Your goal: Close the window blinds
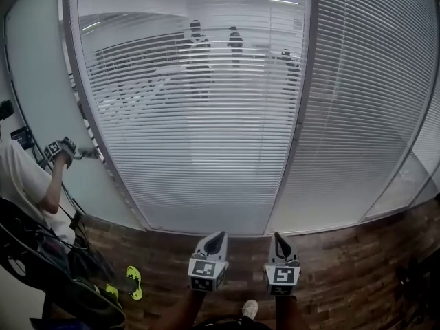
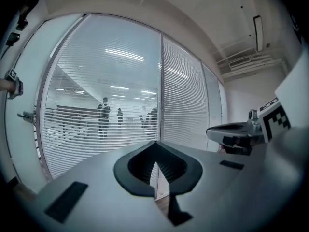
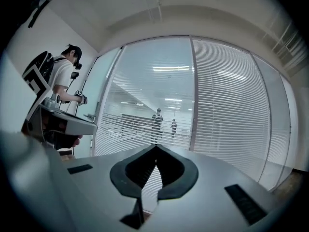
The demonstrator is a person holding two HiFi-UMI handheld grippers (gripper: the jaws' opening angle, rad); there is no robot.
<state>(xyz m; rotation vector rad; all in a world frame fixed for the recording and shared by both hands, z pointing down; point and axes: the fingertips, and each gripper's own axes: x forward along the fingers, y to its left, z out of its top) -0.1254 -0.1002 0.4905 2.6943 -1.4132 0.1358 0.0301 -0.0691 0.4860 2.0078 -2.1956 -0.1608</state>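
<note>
The window blinds (image 1: 192,122) hang behind glass ahead of me. The slats of the left panel are tilted open, and figures show through them. The right panel (image 1: 364,115) has its slats turned flat and opaque. My left gripper (image 1: 218,236) and right gripper (image 1: 278,238) are side by side low in the head view, above the floor and well short of the glass. Both are shut with nothing between their tips. The left gripper (image 2: 155,144) points at the see-through blinds (image 2: 96,124). The right gripper (image 3: 155,147) points at the mullion (image 3: 192,95).
A person (image 1: 27,184) stands at the left and holds another gripper (image 1: 60,148) at the handle of a frosted glass door (image 1: 41,81). Yellow shoes (image 1: 134,280) and dark gear lie on the wooden floor (image 1: 344,267) at the lower left.
</note>
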